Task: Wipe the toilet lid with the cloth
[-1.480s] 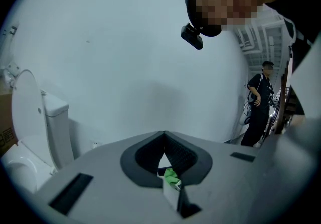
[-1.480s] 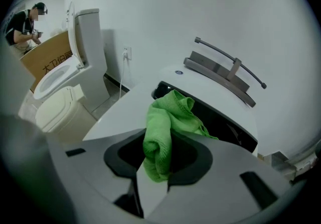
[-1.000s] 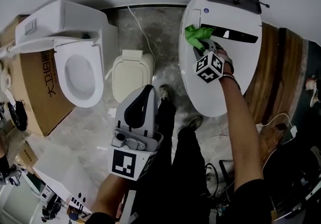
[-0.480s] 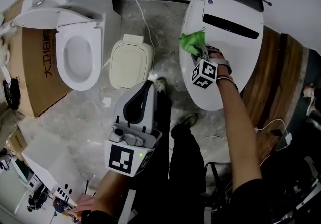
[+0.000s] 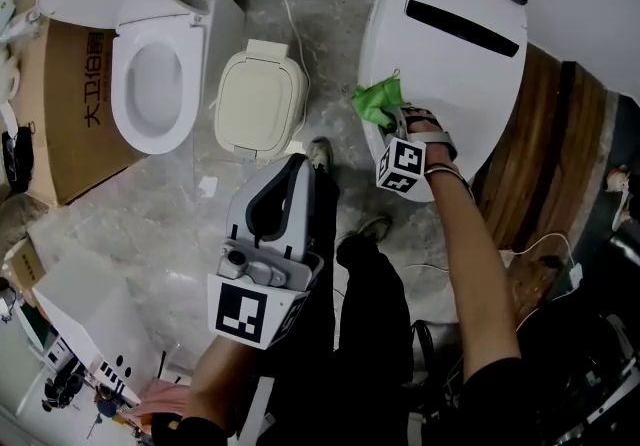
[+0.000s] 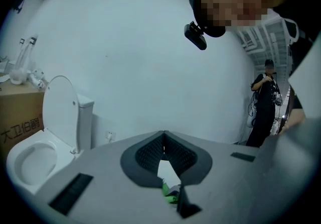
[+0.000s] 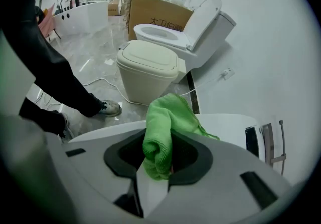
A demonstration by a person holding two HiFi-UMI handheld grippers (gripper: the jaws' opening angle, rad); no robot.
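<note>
Wiping seems partway done: the right tool (image 5: 390, 120), clamped on the cloth (image 5: 376, 102), works the near-left edge of the toilet lid (image 5: 455, 69); left tool (image 5: 297, 177) idles, jaws together.

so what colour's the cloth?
The cloth is bright green, clearest in the right gripper view.

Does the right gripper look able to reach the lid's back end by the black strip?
Probably yes: the right gripper holds the cloth at the side edge of the toilet lid, and bare lid lies between it and the black strip.
</note>
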